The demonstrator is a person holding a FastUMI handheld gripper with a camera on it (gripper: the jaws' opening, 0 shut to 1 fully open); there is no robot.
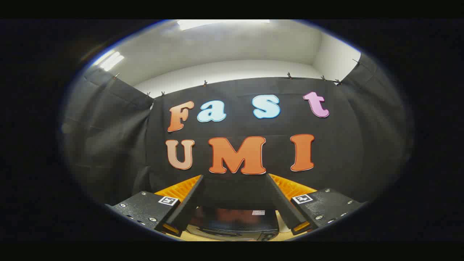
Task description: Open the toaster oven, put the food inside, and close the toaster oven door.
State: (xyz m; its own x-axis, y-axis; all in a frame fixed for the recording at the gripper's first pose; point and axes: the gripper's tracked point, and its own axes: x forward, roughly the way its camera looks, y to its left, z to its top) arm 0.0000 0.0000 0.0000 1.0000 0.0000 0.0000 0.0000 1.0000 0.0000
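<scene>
My gripper (233, 177) is held high and stands open, with nothing between its fingers (188, 203). Low between the fingers and well beneath them I see the dark top of the toaster oven (233, 224), resting on a light wooden table (181, 236). Its door is hidden from here, so I cannot tell whether it is open or closed. The fingertips point at the black cloth wall beyond.
The black cloth wall (108, 145) hangs close behind the oven and wraps round both sides. Above the cloth are a white wall (232, 69) and a ceiling light (221, 23).
</scene>
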